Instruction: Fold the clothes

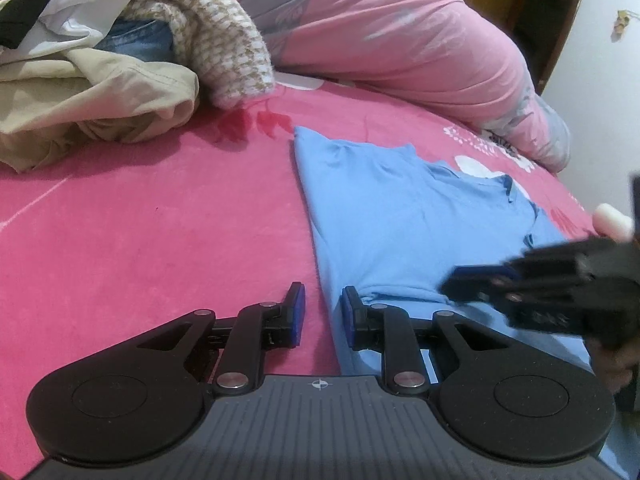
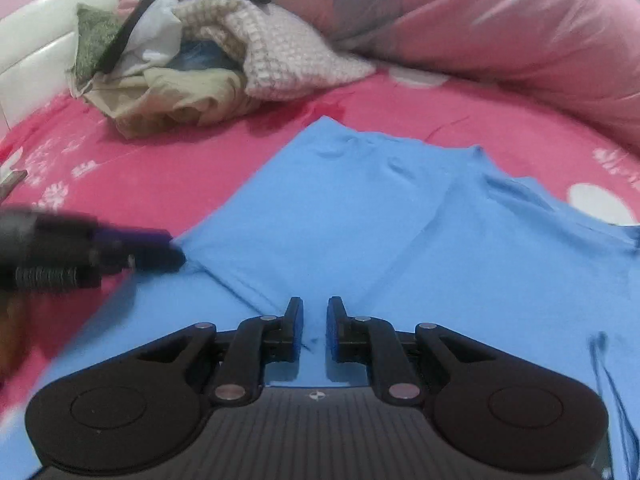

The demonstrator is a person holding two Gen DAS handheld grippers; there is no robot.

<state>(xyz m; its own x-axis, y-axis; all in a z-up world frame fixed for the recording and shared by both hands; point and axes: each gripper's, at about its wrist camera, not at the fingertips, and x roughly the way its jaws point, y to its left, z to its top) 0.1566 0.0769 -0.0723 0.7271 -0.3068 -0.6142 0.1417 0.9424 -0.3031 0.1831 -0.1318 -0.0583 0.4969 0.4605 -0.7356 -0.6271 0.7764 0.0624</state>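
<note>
Pink bedding covers the bed (image 1: 140,220) in the left wrist view, with a rumpled pink quilt (image 1: 400,40) at the back and a heap of unfolded clothes (image 1: 120,60) at the far left. A partly folded blue shirt (image 1: 400,208) lies flat on the sheet. The left tool (image 1: 322,316) stands at the shirt's near left edge, its jaws a little apart with nothing between them. The right tool (image 1: 480,284), blurred, hovers over the shirt's near right part.

From the right wrist view, the right tool (image 2: 315,328) hangs over the shirt (image 2: 360,216), jaws narrowly parted and empty. The left tool (image 2: 160,252), blurred, points at the shirt's left corner.
</note>
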